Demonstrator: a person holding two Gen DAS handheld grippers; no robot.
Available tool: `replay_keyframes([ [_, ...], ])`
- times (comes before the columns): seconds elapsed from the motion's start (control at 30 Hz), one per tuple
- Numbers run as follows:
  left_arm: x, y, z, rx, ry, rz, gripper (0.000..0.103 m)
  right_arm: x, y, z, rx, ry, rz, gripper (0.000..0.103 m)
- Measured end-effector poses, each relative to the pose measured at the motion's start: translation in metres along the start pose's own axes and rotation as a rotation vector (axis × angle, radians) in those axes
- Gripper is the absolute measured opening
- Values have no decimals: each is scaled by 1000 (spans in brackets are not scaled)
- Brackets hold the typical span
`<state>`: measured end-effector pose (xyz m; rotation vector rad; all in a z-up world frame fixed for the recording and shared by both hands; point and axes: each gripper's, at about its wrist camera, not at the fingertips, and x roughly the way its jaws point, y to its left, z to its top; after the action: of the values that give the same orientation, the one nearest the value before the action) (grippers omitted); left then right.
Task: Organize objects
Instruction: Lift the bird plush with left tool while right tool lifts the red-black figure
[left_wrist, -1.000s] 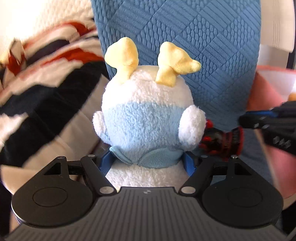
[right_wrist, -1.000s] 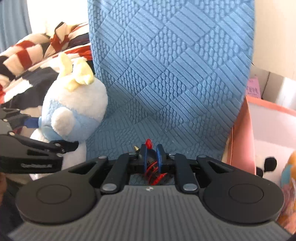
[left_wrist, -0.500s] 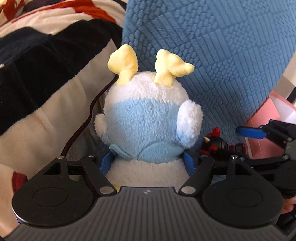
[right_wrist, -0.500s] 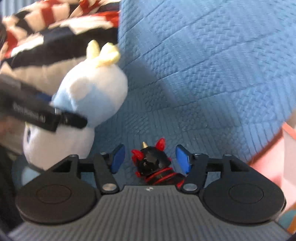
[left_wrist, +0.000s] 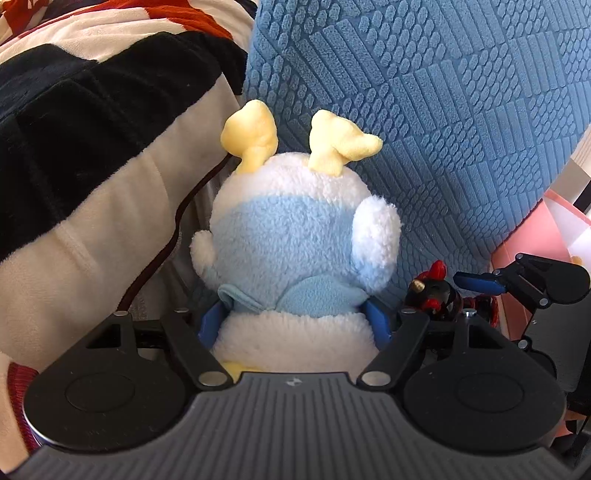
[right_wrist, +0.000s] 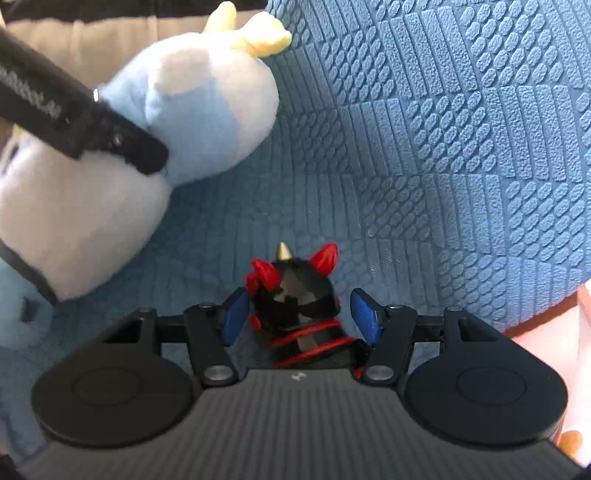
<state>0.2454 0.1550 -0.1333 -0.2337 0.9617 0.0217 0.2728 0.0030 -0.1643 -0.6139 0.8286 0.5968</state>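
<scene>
Your left claw (left_wrist: 295, 323) is clamped wide on the plush toy (left_wrist: 295, 236), against the blue cushion (left_wrist: 443, 110). Your right claw (right_wrist: 301, 314) is closing (pads not yet pressing) around the black-and-red figure (right_wrist: 295, 291) just beside it; a striped blanket (left_wrist: 92, 147) crowds the left.

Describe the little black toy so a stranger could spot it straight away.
Find the big blue textured cushion. At its foot, right of the white-and-blue plush, sits the small black figure. Only it has red horns and red coils.

Both wrist views look steeply down, close over each claw, toward the blue cushion (left_wrist: 443, 110); both share the plush toy (left_wrist: 295, 240) and cushion.
</scene>
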Motion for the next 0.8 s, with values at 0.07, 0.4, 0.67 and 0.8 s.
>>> replay_keyframes([
  [0.07,0,0,1,-1,-2,1,79,-3,-3,1,25,-17,-8,51],
  [0.4,5,-2,2,2,-12,10,79,-29,-37,-3,259,-118,19,51],
  [0.67,5,-2,2,4,-12,10,79,-47,-35,-9,313,-161,98,35],
  [0.8,9,-4,4,9,-12,11,80,-40,-31,-7,304,-153,118,34],
])
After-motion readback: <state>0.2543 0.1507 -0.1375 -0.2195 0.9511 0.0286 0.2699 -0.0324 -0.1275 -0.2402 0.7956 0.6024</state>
